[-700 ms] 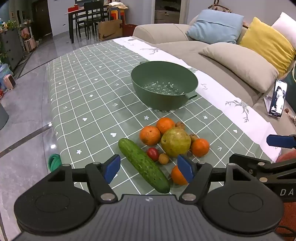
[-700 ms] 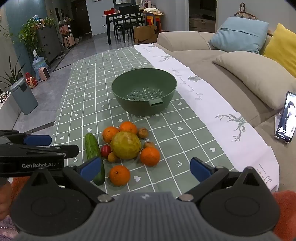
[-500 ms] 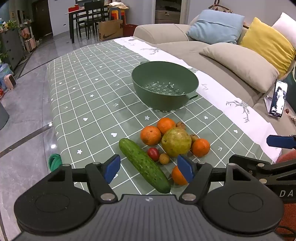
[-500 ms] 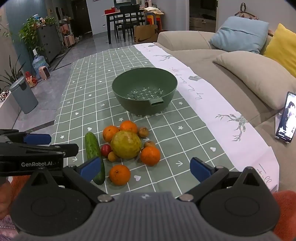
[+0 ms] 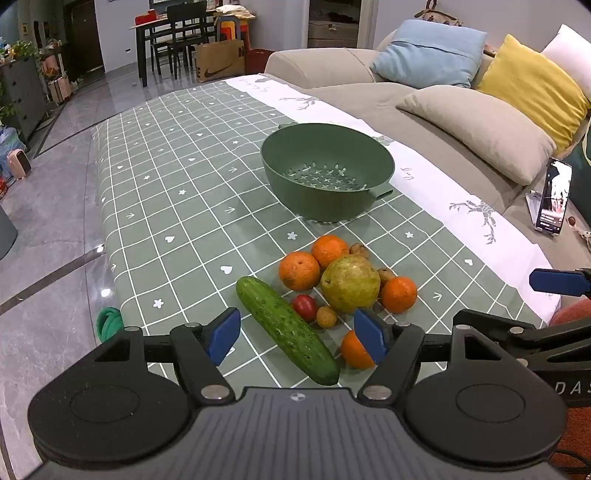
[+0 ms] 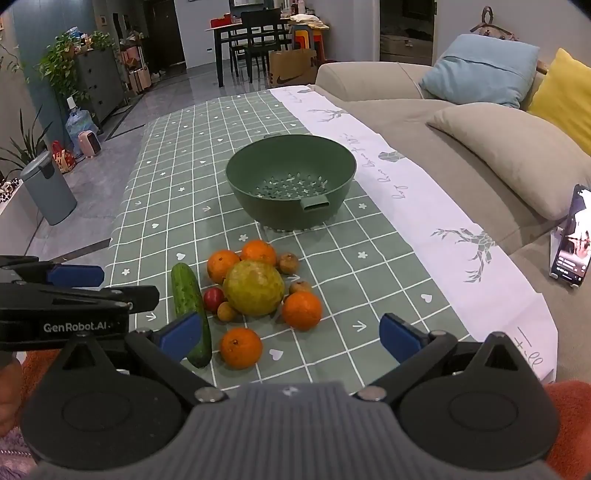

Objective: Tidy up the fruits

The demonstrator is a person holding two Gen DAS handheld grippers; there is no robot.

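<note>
A pile of fruit lies on the green checked tablecloth (image 5: 177,192): a cucumber (image 5: 286,328), a large yellow-green pear-like fruit (image 5: 350,283), several oranges (image 5: 299,270), a small red fruit (image 5: 304,307) and small brown fruits (image 5: 327,316). An empty green colander bowl (image 5: 327,171) stands behind the pile. My left gripper (image 5: 295,334) is open and empty, just short of the cucumber. My right gripper (image 6: 291,336) is open and empty, near the front orange (image 6: 241,348). The cucumber (image 6: 190,306), the pear-like fruit (image 6: 253,287) and the bowl (image 6: 291,184) also show in the right wrist view.
A beige sofa with grey (image 5: 476,129), blue (image 5: 428,51) and yellow (image 5: 532,85) cushions runs along the right. A phone (image 5: 554,201) stands propped on it. The table's left edge drops to a grey floor (image 5: 48,236). A dining table and chairs (image 5: 177,33) stand far back.
Both grippers have drifted very slightly; the fruit and bowl have not moved. Both grippers stay open.
</note>
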